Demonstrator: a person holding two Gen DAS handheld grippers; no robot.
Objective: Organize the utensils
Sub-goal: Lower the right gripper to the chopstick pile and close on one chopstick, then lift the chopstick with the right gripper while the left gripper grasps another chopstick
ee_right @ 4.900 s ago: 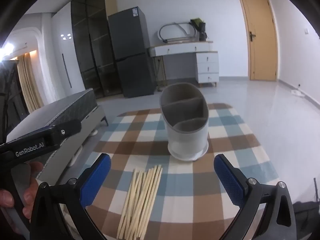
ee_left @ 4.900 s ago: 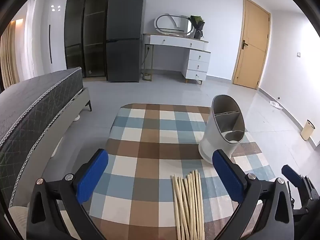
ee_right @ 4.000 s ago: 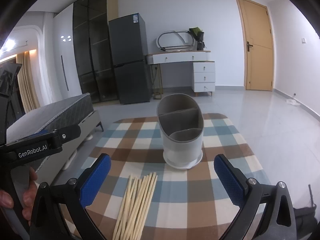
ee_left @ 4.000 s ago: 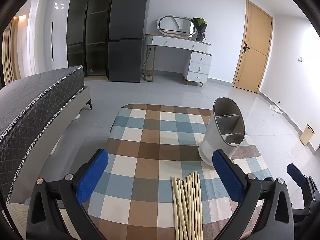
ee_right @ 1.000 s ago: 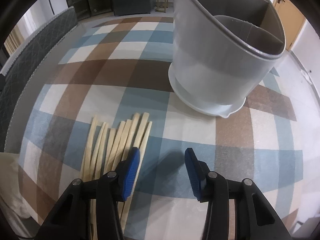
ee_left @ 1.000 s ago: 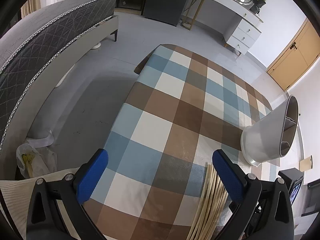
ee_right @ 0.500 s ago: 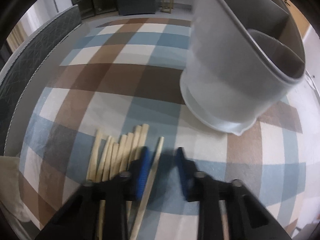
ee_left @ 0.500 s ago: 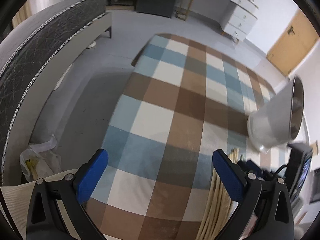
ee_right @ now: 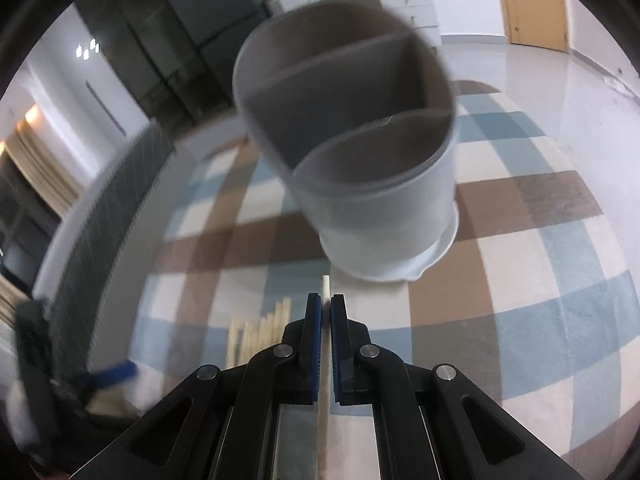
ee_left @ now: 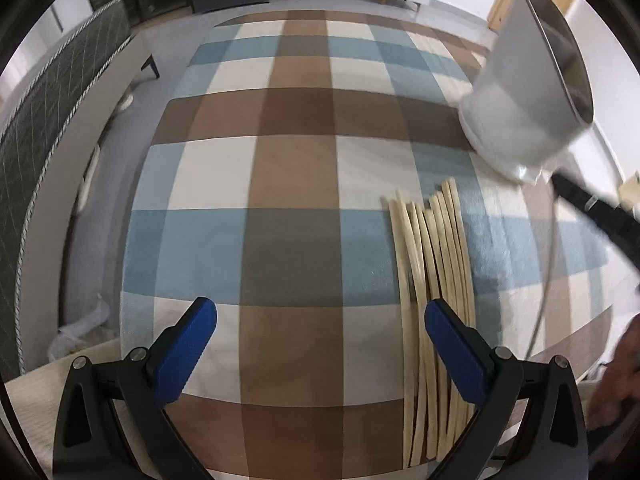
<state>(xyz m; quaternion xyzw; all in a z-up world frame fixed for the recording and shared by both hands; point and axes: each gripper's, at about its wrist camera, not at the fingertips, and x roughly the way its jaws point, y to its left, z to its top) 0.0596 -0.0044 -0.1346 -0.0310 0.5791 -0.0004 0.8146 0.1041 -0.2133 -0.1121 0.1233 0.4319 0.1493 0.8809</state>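
Chopsticks (ee_left: pixel 434 280) are lying bundled on the checked cloth (ee_left: pixel 292 168) just beside the holder (ee_right: pixel 360 160), while the right gripper (ee_right: pixel 326 312) is clenching one stick (ee_right: pixel 326 288) just short of the holder's base. The left gripper (ee_left: pixel 320 332) is hanging released beside the bundle. The first transfer seems underway; next, the stick needs tipping upright over a compartment.

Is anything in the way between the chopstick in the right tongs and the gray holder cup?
Nothing visible is. The right tongs are shut on one chopstick, and its tip points at the utensil holder just ahead. Only bare checkered tablecloth lies between them, and the holder's compartments look empty from here.
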